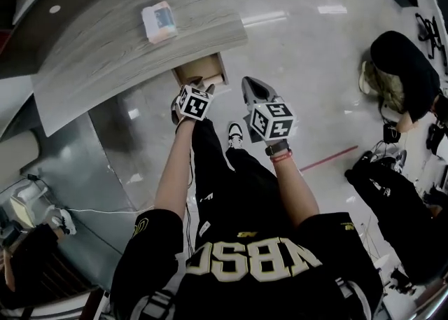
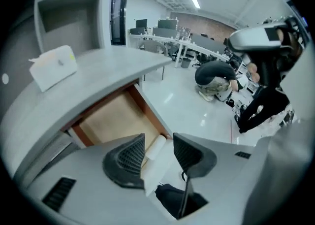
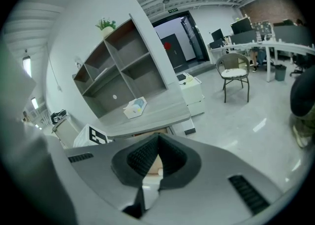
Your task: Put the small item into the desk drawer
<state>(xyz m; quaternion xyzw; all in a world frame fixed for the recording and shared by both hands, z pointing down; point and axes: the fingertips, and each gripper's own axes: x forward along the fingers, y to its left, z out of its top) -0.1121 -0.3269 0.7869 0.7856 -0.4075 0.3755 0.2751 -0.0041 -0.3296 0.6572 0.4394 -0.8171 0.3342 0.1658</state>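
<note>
Two ribbed dark jaws of the left gripper (image 2: 158, 139) stand apart, released, over the open drawer (image 2: 113, 118), whose flat bottom is pale wood. A small white roll (image 2: 155, 146), seemingly paper, lies in the drawer's near corner. Beside the drawer, the right gripper (image 3: 157, 138) is clenched on nothing. Above the drawer, the curved grey wood-grain desk top (image 1: 105, 52) carries a tissue box (image 1: 159, 22).

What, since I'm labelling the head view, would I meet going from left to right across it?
Tissue box → left gripper → right gripper → crouching person in black.
</note>
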